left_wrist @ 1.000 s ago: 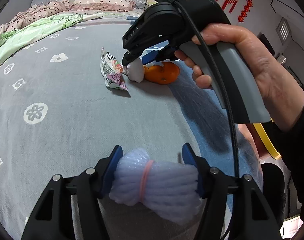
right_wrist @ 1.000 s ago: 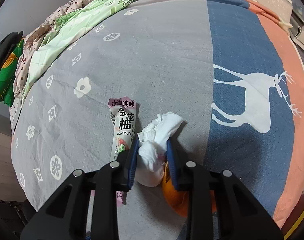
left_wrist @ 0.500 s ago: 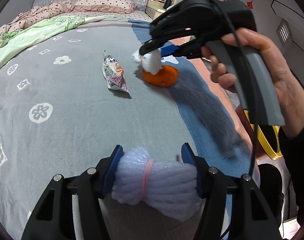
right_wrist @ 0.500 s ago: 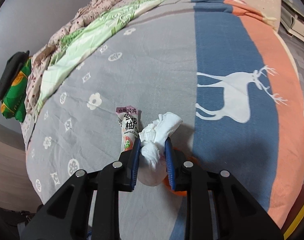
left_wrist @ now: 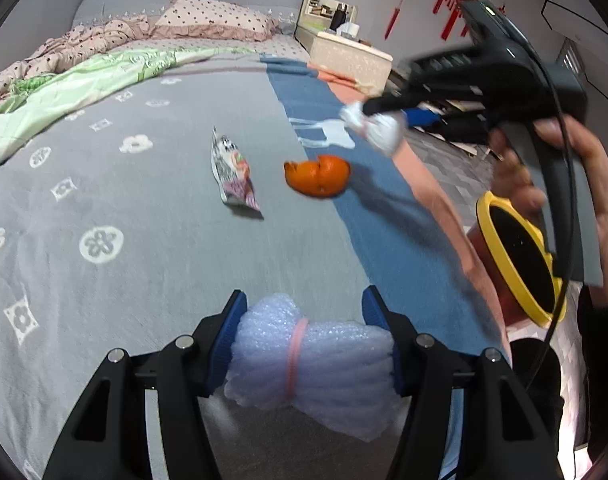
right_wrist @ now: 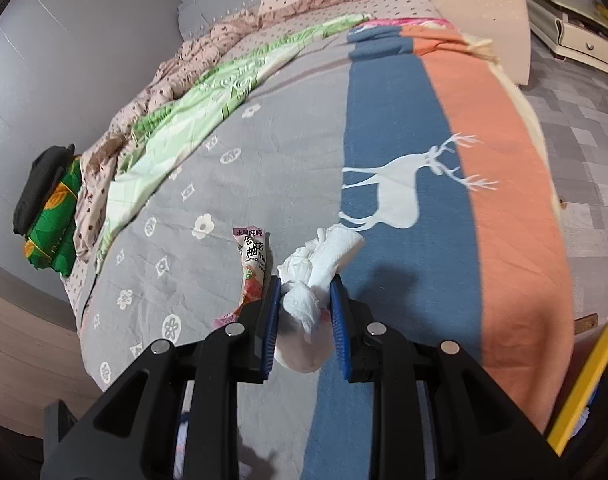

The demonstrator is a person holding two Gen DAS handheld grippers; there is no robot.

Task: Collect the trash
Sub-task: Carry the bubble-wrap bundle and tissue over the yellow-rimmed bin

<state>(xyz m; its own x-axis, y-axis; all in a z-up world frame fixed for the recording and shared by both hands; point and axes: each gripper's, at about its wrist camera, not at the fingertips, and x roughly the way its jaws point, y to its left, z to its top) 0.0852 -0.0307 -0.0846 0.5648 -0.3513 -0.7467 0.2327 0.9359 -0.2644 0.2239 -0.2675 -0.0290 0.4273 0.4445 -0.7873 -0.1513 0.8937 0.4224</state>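
Observation:
My left gripper (left_wrist: 304, 316) is shut on a roll of bubble wrap (left_wrist: 316, 356) tied with a pink band, held low over the bed. My right gripper (right_wrist: 306, 304) is shut on a crumpled white tissue (right_wrist: 316, 272); it also shows in the left wrist view (left_wrist: 378, 128), lifted above the bed's right side. An orange peel (left_wrist: 318, 176) and a printed snack wrapper (left_wrist: 233, 172) lie on the grey bedspread (left_wrist: 103, 200). The wrapper also shows in the right wrist view (right_wrist: 253, 264). A bin with a yellow rim (left_wrist: 516, 256) stands beside the bed.
Pillows and a rumpled green and dotted quilt (left_wrist: 83, 76) lie at the head of the bed. A white nightstand (left_wrist: 348, 56) stands at the far right. Tiled floor (right_wrist: 584, 128) runs along the bed's right edge. A folded green cloth (right_wrist: 51, 216) sits at the left.
My right gripper has lifted the tissue off the bed and carried it up and to the right, away from the orange peel. The left gripper keeps its hold on the bubble wrap.

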